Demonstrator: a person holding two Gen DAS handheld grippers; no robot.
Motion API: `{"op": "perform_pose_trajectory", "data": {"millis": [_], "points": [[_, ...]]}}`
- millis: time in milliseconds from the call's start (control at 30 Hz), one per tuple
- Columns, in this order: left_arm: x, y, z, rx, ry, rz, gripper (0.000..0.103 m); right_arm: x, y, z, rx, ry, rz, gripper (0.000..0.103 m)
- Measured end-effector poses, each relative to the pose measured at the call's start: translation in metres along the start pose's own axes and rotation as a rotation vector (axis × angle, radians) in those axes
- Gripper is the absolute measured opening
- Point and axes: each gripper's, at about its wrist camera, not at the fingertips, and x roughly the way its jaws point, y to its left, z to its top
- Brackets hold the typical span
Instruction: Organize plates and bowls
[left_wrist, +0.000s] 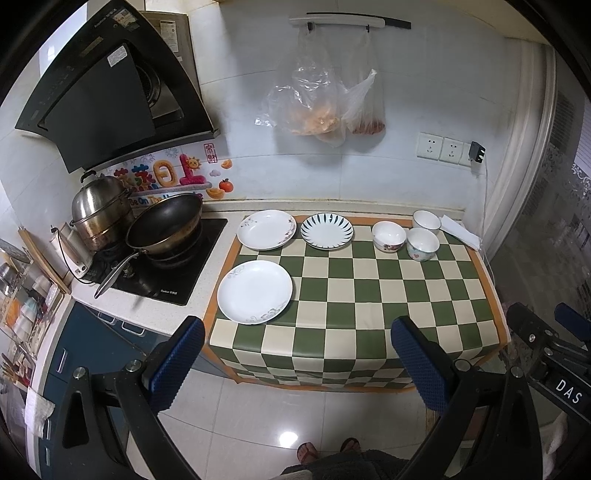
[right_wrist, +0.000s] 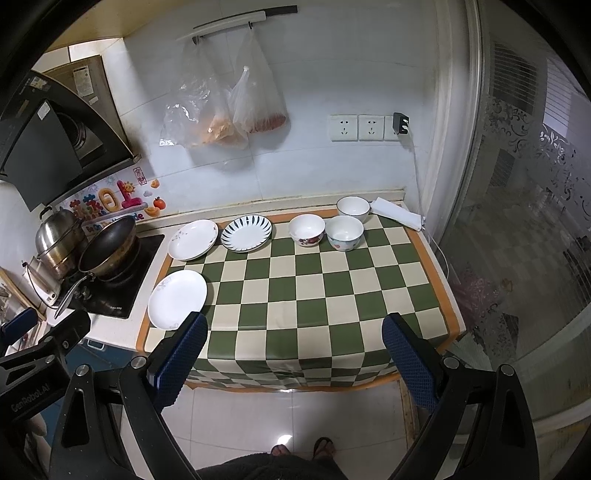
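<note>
- My left tongs (left_wrist: 297, 354): spread wide, nothing between the blue pads, hanging off the near edge of the bench above the floor, aimed at the back wall.
- My right tongs (right_wrist: 295, 350): same, wide open and empty, short of the bench's front edge. Its body also shows at the right edge of the left wrist view.
- Green-and-cream checked cloth with orange border (left_wrist: 369, 291) covers the bench; all the crockery sits on it.
- Large white plate with grey scroll trim (left_wrist: 255, 291): near-left part of the cloth, flat, face up, just ahead of my left tongs' left pad.
- White plate with floral sprigs (left_wrist: 266, 229): back-left, flat, hanging slightly over the cloth's left border.
- White plate with dark blue radial stripes (left_wrist: 326, 231): just right of the floral one, close but I can't tell if the rims touch.
- The plates are round, so no long axis to report; all lie rim-up.
- White bowl with red flower print (left_wrist: 388, 236), white bowl with pastel print (left_wrist: 423, 243), plain white bowl with dark rim line (left_wrist: 426, 220): tight cluster at back-right, all upright, mouths up.
- Folded white cloth (left_wrist: 460, 230) lies in the back-right corner beside the bowls.
- Black wok (left_wrist: 164, 225) on the hob to the left, handle pointing to the near left.
</note>
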Motion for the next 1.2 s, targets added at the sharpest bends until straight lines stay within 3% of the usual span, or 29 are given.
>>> {"op": "perform_pose_trajectory", "data": {"millis": [1067,1200], "points": [[-0.001,0.001,0.000,0.003,-0.004,0.001,0.103,0.006,0.010,0.002,0.001,0.006,0.001,0.098],[0.002,0.009,0.006,-0.004,-0.053,0.038,0.103,0.013,0.020,0.001,0.015,-0.027,0.002,0.098]]}}
